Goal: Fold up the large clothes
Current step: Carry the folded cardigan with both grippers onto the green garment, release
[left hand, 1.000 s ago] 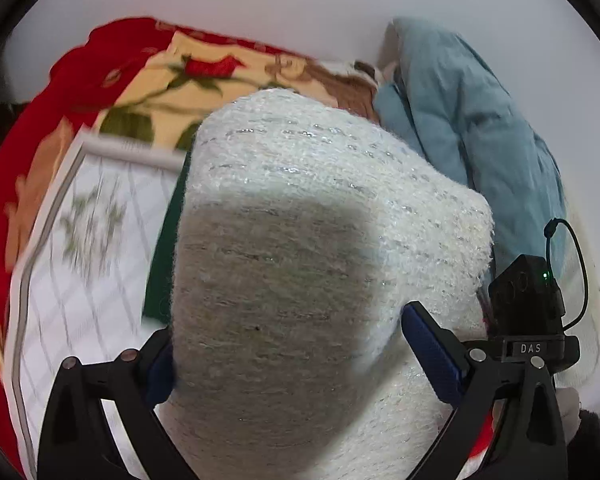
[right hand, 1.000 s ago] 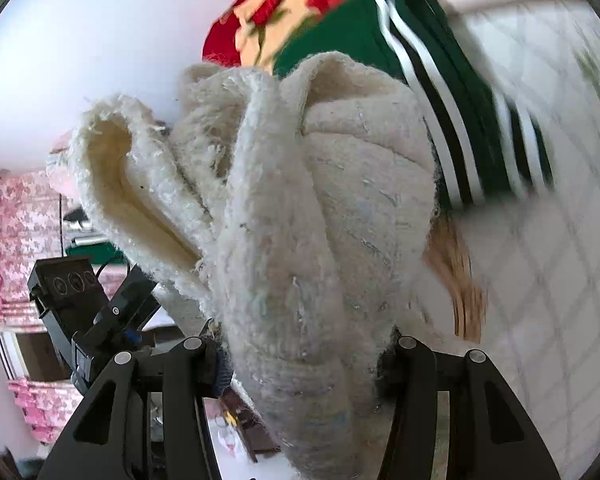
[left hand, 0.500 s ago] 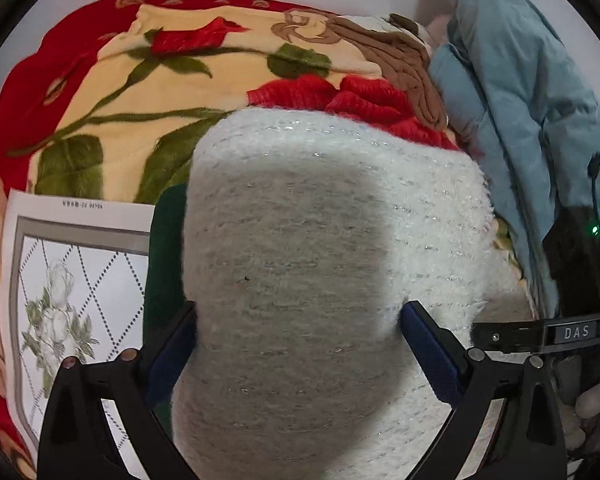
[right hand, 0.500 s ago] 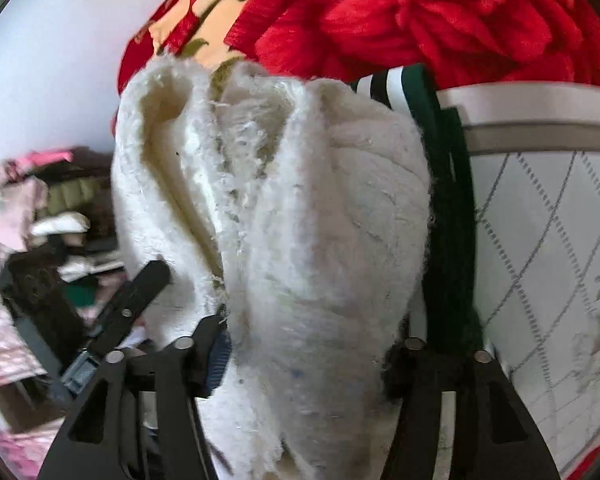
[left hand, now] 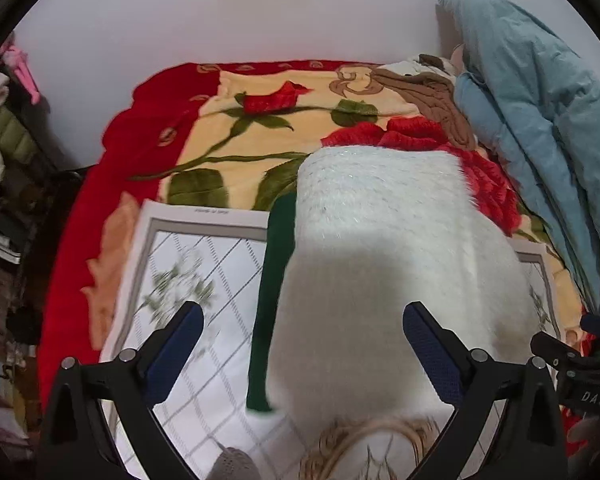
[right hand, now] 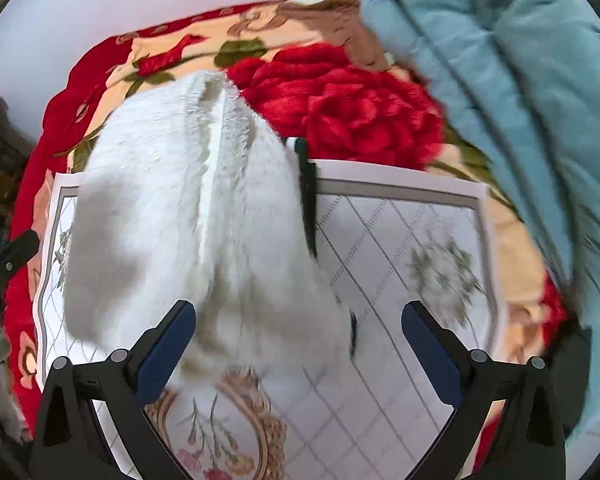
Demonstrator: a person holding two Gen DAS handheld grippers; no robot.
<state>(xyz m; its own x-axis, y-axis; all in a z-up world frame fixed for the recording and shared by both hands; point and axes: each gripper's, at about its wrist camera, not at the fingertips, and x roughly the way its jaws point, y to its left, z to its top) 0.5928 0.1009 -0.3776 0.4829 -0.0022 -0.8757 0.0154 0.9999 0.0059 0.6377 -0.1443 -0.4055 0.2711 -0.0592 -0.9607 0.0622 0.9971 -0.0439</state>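
A folded fluffy white sweater (left hand: 384, 248) lies on top of a dark green garment (left hand: 274, 280) on the white patterned mat (left hand: 196, 280). It also shows in the right wrist view (right hand: 188, 208), with the green garment's edge (right hand: 309, 204) at its right side. My left gripper (left hand: 303, 344) is open, its blue pads apart, just in front of the sweater and not holding it. My right gripper (right hand: 298, 340) is open too, at the sweater's near right end. The right gripper's body shows at the left wrist view's right edge (left hand: 580, 372).
The mat (right hand: 400, 240) lies on a red and cream rose blanket (left hand: 260, 128) covering the bed. A light blue padded coat (left hand: 540, 120) is heaped along the right, against the white wall. Cluttered shelves (left hand: 4, 160) stand at the left.
Both grippers held the folded sweater up between their fingers; now it lies on the green garment, both grippers have opened, let go and drawn back.
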